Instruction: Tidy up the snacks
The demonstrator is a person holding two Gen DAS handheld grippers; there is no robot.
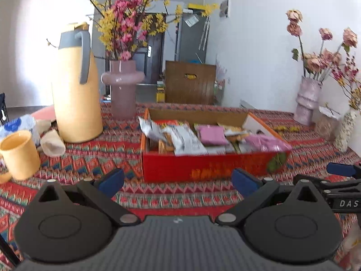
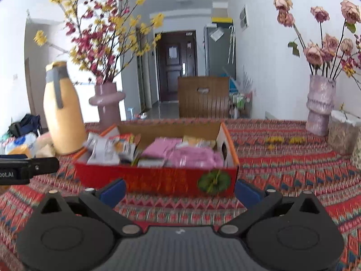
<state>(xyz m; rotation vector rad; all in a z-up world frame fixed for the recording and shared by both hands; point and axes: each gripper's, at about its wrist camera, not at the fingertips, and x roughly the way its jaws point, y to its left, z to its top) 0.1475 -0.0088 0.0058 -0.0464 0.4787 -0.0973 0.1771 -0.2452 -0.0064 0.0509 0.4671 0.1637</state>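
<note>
On the far left of the bench [image 1: 94, 155] stands a yellow mug [image 1: 19, 154], then the tall yellow thermos jug [image 1: 76, 90] and a pink vase [image 1: 123, 88] of pink and yellow blossoms. From the right wrist view, the left hand-held gripper [image 2: 29, 169] pokes in at the left edge, its side reading "oot.AI"; nothing else there is legible.

Centre stage: the red cardboard box [image 1: 203, 169] sits open on the patterned cloth, orange printing on its front too blurred to read, a green round emblem at its right corner. Inside, silver-white snack packets [image 1: 180, 140] fill the left half and pink packets [image 1: 213, 134] the right.

Both grippers are spread wide and empty. The left hand-held gripper [image 1: 178, 180] has bare cloth between its blue pads, short of the box; the right hand-held gripper [image 2: 180, 190] likewise, its side reading "DAS" in the left view.

Open cloth lies right of the box, running to a second pink vase [image 2: 320, 103] of faded roses.
</note>
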